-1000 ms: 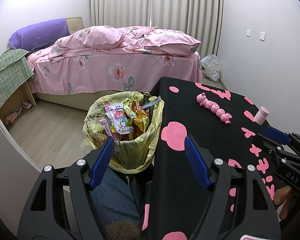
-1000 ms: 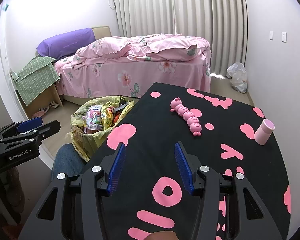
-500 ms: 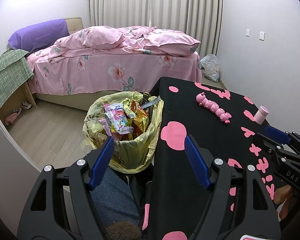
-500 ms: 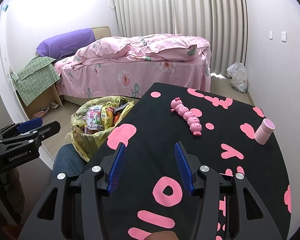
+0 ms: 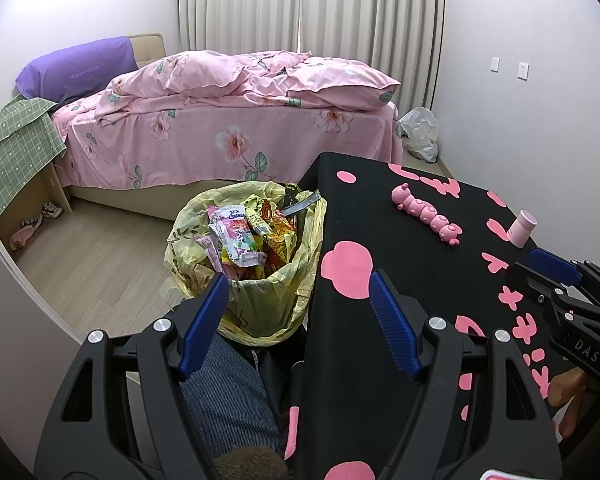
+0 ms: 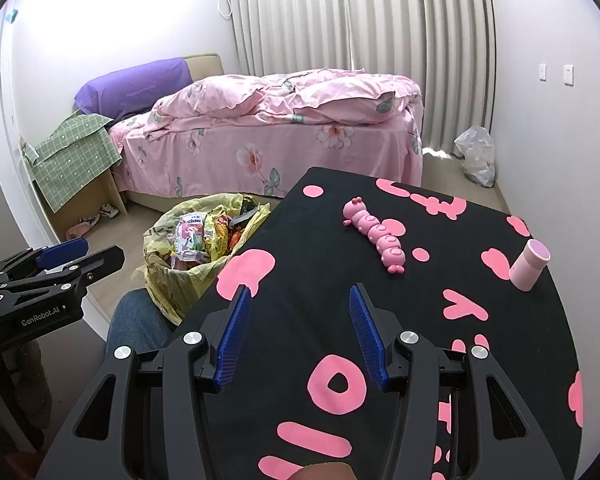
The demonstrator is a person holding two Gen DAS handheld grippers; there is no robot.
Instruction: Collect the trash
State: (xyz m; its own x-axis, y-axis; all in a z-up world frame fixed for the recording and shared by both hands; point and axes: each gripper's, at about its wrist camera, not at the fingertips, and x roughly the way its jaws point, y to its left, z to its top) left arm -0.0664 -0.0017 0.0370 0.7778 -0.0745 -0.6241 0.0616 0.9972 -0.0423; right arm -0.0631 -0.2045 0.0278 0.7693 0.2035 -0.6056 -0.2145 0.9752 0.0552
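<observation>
A yellow trash bag [image 5: 260, 300] [image 6: 188, 280] stands on the floor at the table's left edge, stuffed with snack wrappers [image 5: 240, 236] [image 6: 196, 236]. My left gripper [image 5: 300, 280] hangs open over the bag's near rim and the table's corner, nothing between its blue pads. Over the black tablecloth with pink shapes [image 6: 312, 272] my right gripper [image 6: 298, 292] is open and holds nothing. Each gripper shows in the other's view: the right gripper at the right edge [image 5: 556, 280], the left gripper at the left edge [image 6: 72, 256].
A pink caterpillar toy [image 6: 376, 236] [image 5: 426, 214] and a small pink cup [image 6: 530, 264] [image 5: 521, 228] sit on the table's far side. A pink bed [image 5: 228, 128] fills the back of the room. A white plastic bag [image 6: 476, 156] lies by the curtain. A person's jeans-clad knee [image 5: 224, 396] is below the bag.
</observation>
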